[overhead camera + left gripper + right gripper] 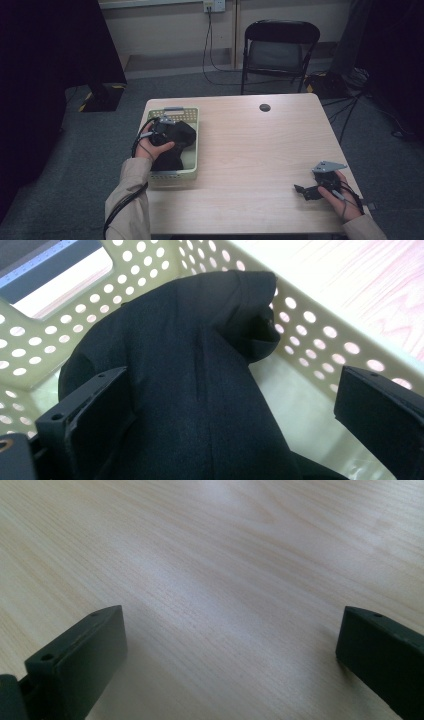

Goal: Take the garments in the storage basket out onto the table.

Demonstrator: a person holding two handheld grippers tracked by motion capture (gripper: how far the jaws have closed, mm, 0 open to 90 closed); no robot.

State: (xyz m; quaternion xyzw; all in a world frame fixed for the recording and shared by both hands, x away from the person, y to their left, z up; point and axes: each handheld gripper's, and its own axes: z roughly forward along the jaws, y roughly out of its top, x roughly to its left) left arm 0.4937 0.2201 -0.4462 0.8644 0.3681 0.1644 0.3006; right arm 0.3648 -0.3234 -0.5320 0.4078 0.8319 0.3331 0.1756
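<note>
A black cloth [181,136] lies bunched in a pale yellow perforated basket [172,175] on the left part of the wooden table [250,150]. My left gripper [169,131] reaches into the basket, just over the cloth. In the left gripper view the cloth [190,365] rises in a fold between the jaws of my left gripper [230,385], which stand wide apart and open, with the basket wall [310,340] behind. My right gripper [306,191] rests low at the table's front right. It [230,625] is open over bare wood [225,555], holding nothing.
A round dark cable hole [265,107] sits near the table's far edge. Behind the table stands a black folding chair [280,50]. Cables [350,100] trail on the grey carpet at the right, and a dark curtain [45,60] hangs at the left.
</note>
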